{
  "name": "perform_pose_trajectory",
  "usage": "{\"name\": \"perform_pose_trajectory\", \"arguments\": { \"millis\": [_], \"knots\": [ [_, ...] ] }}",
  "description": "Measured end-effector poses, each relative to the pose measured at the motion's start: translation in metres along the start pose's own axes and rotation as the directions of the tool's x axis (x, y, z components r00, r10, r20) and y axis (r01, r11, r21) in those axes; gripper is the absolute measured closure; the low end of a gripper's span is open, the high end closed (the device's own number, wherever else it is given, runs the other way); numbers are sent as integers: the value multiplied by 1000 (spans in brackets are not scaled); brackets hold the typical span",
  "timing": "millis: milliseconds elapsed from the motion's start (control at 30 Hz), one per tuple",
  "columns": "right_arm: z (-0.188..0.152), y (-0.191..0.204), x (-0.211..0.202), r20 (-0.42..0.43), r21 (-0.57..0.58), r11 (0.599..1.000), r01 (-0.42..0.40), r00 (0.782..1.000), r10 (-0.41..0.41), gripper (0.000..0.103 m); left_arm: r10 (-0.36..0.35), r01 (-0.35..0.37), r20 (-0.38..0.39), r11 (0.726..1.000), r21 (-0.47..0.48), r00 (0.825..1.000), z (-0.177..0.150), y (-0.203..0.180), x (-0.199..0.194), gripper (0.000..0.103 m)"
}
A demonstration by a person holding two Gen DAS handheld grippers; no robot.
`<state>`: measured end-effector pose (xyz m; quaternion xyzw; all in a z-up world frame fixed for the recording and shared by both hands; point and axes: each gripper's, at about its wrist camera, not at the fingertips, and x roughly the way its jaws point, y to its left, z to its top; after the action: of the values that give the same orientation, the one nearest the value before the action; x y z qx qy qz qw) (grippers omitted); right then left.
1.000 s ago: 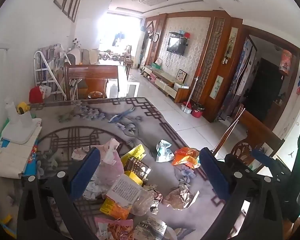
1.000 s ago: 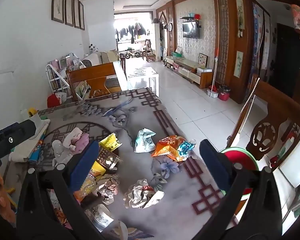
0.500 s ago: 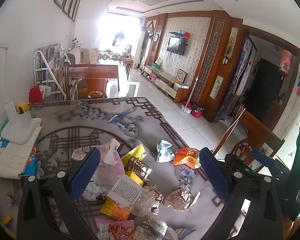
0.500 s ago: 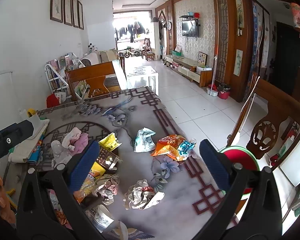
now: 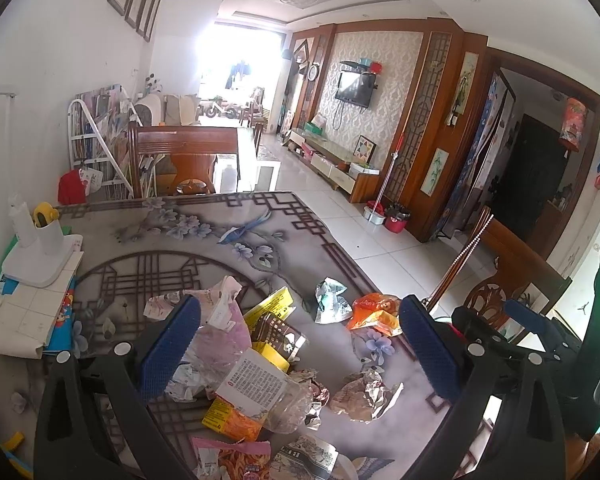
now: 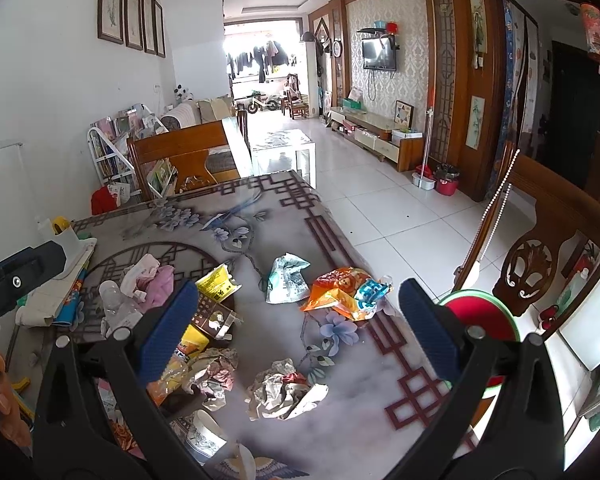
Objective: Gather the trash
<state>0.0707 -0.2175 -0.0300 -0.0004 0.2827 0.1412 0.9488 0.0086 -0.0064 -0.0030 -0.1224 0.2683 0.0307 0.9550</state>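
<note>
Trash is scattered on a patterned table (image 5: pixel 204 240): an orange snack bag (image 6: pixel 340 286), a silver-green wrapper (image 6: pixel 286 278), a crumpled foil wad (image 6: pixel 284 390), a yellow packet (image 6: pixel 216 284), a pink bag (image 5: pixel 220 332) and a clear plastic bottle (image 6: pixel 114 308). My left gripper (image 5: pixel 300 348) is open above the pile of wrappers, holding nothing. My right gripper (image 6: pixel 300 328) is open above the table between the foil wad and the orange bag, holding nothing. The orange bag (image 5: pixel 374 314) and foil wad (image 5: pixel 364 394) also show in the left wrist view.
A red bin with a green rim (image 6: pixel 484 316) stands beside the table's right edge, next to a wooden chair (image 6: pixel 556 240). A white lamp base and stacked papers (image 5: pixel 32 272) sit at the table's left. Another wooden chair (image 5: pixel 180 160) stands at the far end.
Both views have shifted very slightly; the grippers stay open and the trash has not moved.
</note>
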Motion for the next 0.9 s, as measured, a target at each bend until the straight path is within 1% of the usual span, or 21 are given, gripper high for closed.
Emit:
{"name": "perform_pose_trajectory", "arguments": {
  "millis": [900],
  "knots": [
    [-5, 0, 6, -15, -4, 1000, 4, 1000, -4, 4, 8, -9, -16, 1000, -9, 1000, -2, 13, 4, 8]
  ]
}}
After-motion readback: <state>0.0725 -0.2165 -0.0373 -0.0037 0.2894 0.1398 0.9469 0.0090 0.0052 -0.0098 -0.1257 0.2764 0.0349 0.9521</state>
